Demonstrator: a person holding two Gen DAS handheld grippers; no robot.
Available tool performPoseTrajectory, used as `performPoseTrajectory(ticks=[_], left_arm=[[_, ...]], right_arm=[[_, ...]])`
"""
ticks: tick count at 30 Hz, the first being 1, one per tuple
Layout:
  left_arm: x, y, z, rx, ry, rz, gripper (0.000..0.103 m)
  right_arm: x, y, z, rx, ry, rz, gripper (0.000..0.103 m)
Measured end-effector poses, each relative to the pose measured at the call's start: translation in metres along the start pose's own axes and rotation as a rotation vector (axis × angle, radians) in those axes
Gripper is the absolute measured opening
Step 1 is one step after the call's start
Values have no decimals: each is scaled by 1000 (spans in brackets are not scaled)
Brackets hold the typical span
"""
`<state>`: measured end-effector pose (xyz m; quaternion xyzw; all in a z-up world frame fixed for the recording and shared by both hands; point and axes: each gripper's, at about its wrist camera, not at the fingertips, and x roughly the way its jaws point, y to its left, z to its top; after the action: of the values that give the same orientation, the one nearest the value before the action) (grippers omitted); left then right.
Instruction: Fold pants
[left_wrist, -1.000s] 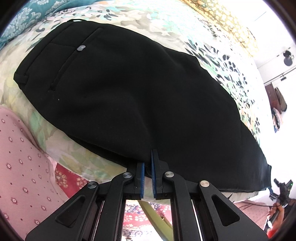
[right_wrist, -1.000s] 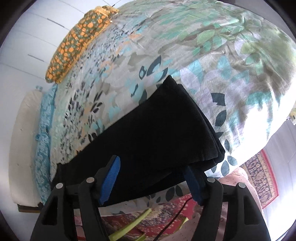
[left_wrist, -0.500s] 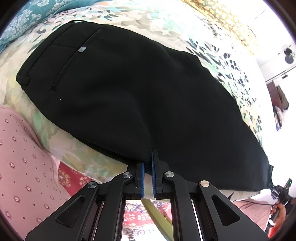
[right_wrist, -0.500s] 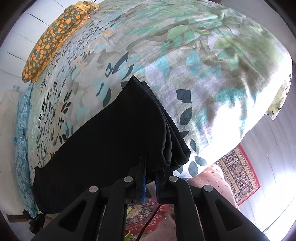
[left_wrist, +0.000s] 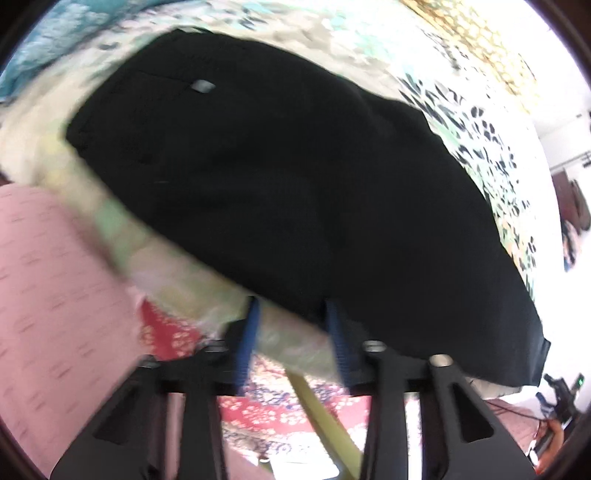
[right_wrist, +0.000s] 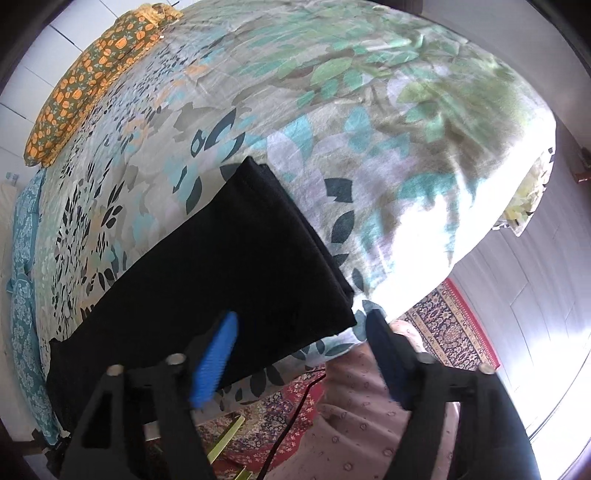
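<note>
In the left wrist view, the black woven pants (left_wrist: 295, 184), already doubled leg over leg, lie flat on the floral-printed bed sheet (left_wrist: 369, 37), the waistband end with its grey pocket button (left_wrist: 202, 86) far from the camera. The left gripper (left_wrist: 293, 332) hovers at the near long edge of the pants; its jaws are opening, and between the blue pads only sheet shows, with the cloth edge just beyond the tips, so nothing is held. In the right wrist view, the hem end of the pants lies near the bed's edge, well apart from the orange-flowered pillow (right_wrist: 92, 74) at the far side of the sheet. The right gripper (right_wrist: 301, 354) stands over the near hem corner; its jaws are also opening and stand wide, with cloth between the fingers but no pad pressing on it. The next fold probably calls for taking all layers at the hem together, gripping close to the corner, and carrying the end towards the waistband without dragging the lower layer.
</note>
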<state>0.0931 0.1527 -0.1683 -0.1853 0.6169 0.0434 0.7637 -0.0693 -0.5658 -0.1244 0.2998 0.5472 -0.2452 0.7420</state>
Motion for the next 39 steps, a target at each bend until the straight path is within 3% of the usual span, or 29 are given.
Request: performPoseTrajectory(ticks=[2,4,6,8,11,14,16,20,22,27,30,33,34,35,36,39], left_arm=[[-24,2,-7,13,-49,-7,51],[-46,-1,-9,40,-132,1,62],[-55,-12,0,89,-216,-9,74],[-48,-30,12,151,-254,-22,77],[-15,-64,29,303,-259,-7,78],[33,-73,26,393,-88,181,78],[42,-59,15,377,-33,215,77],[8,-44,17,281,-113,159,78],[-9,-45,23,273,-181,69,81],[-1,-73,69,361,-266,15,85],[21,-68,106,347,-313,53,85],[56,-42,130,225,-301,153,85],[63,-31,130,208,-302,112,89],[63,-28,119,228,-366,65,93],[63,-29,115,245,-385,66,97],[69,-45,111,318,-360,152,102]], right_arm=[[-21,-1,-4,-24,-85,-69,81],[-44,6,-10,-52,-210,-124,81],[-56,24,-15,-86,-301,-103,83],[-54,54,-17,-123,-332,-26,85],[-28,113,-24,-183,-282,104,85],[4,164,-46,-235,-232,213,85],[28,187,-65,-283,-184,251,85],[68,210,-82,-390,-49,224,85],[71,212,-85,-432,-58,200,85],[74,210,-83,-457,-64,186,90],[75,214,-86,-483,-72,176,96],[79,219,-92,-527,-80,151,102],[80,222,-94,-546,-86,133,103],[81,225,-97,-565,-91,112,103],[82,227,-100,-585,-100,91,103],[83,227,-103,-583,-119,80,103]])
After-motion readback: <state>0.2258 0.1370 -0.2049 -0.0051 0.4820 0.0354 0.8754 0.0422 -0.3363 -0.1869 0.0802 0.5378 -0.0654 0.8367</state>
